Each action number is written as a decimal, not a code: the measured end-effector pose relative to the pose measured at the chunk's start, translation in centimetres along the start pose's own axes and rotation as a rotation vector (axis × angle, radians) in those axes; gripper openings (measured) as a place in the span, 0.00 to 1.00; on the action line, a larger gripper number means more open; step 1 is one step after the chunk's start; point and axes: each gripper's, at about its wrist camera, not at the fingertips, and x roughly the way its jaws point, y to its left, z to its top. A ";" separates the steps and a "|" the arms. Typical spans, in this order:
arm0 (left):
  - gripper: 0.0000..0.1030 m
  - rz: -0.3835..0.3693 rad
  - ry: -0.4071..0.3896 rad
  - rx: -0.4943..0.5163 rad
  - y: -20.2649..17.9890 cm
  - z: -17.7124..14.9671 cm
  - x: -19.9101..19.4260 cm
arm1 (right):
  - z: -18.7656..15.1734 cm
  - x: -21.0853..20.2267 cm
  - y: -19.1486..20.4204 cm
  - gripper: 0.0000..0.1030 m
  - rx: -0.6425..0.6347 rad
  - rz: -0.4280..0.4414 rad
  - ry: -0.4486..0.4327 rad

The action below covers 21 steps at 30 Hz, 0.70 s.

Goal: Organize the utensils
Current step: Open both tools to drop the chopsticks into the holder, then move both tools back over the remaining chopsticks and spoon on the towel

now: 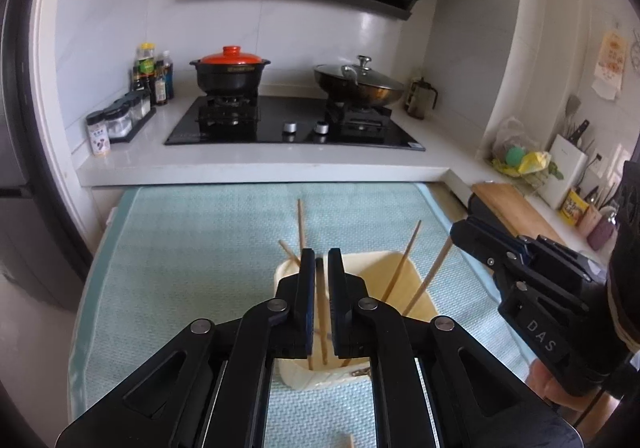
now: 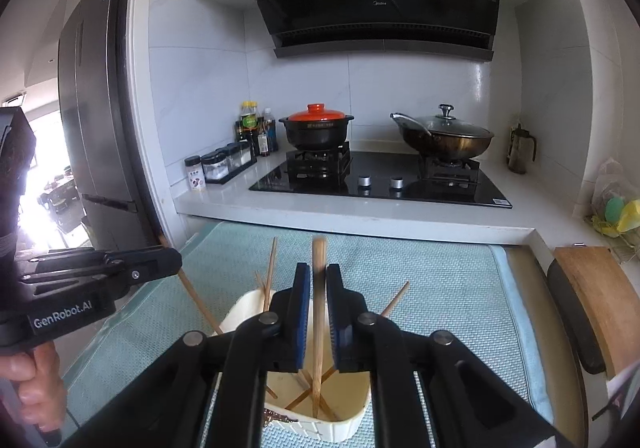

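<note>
A wooden chopstick [image 1: 320, 308] stands between the left gripper [image 1: 320, 260] pads, jaws narrow and no longer pressing it. Another chopstick [image 2: 318, 328] stands likewise in the right gripper [image 2: 318, 272], with slim gaps at the pads. Both tips reach down into the cream holder [image 2: 348, 426] directly beneath, which holds several leaning chopsticks.

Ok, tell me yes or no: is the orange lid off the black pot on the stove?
No, the orange lid sits closed on top of the black pot, which stands on the stove's left burner.
</note>
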 end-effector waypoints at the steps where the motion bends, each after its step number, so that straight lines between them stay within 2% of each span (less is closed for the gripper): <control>1: 0.22 0.006 0.000 0.003 0.0 0.1 -0.1 | 0.1 -0.3 0.1 0.26 -0.002 0.001 -0.002; 2: 0.37 0.018 -0.010 0.005 0.0 0.3 -0.5 | 0.4 -0.8 0.2 0.45 0.001 0.007 -0.014; 3: 0.48 0.030 -0.028 0.006 0.1 0.4 -1.1 | 0.8 -1.4 0.2 0.53 0.009 0.013 -0.033; 4: 0.52 0.035 -0.048 0.005 0.1 0.6 -1.9 | 1.3 -2.4 0.2 0.56 0.015 0.016 -0.057; 8: 0.56 0.027 -0.087 -0.005 0.3 1.3 -5.7 | 3.5 -6.6 1.0 0.56 0.012 0.034 -0.130; 13: 0.73 0.004 -0.132 -0.010 1.5 -0.3 -12.3 | 4.5 -13.8 2.0 0.56 -0.008 0.051 -0.212; 17: 0.82 0.005 -0.108 0.003 2.8 -4.9 -16.9 | 2.1 -19.3 2.1 0.56 0.003 0.083 -0.218; 21: 0.85 0.039 -0.039 0.008 4.0 -12.4 -19.6 | -3.3 -22.9 2.0 0.56 0.019 0.044 -0.166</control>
